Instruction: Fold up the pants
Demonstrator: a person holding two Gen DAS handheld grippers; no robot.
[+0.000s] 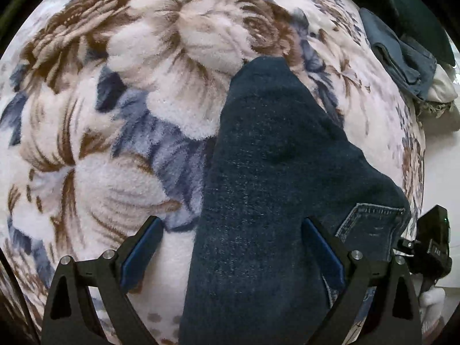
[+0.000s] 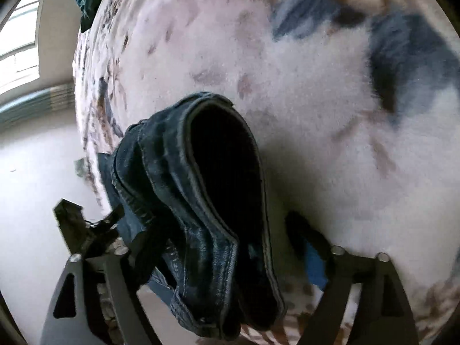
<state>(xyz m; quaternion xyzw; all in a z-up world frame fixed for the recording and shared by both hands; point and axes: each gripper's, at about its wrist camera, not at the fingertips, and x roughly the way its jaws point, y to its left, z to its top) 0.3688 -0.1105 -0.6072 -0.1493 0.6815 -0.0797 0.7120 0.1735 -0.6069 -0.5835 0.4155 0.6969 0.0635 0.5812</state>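
Dark blue jeans (image 1: pixel 273 172) lie on a floral fleece blanket (image 1: pixel 115 115), running from the bottom of the left wrist view up toward its middle, with a back pocket showing at the right. My left gripper (image 1: pixel 233 233) stands open above them, its blue pads wide apart; one finger is over the blanket, the other over the denim. In the right wrist view the jeans' waistband (image 2: pixel 201 187) gapes open and hangs loosely between the wide-apart fingers of my right gripper (image 2: pixel 221 244), which is open. The picture there is blurred. The right gripper's body (image 1: pixel 431 244) shows at the edge of the left view.
A folded grey-blue garment (image 1: pixel 402 57) and a dark green cloth (image 1: pixel 417 11) lie at the blanket's far right edge, beside something white (image 1: pixel 442 86). Pale floor (image 2: pixel 34 178) lies beyond the bed edge, with a window (image 2: pixel 20 43) behind it.
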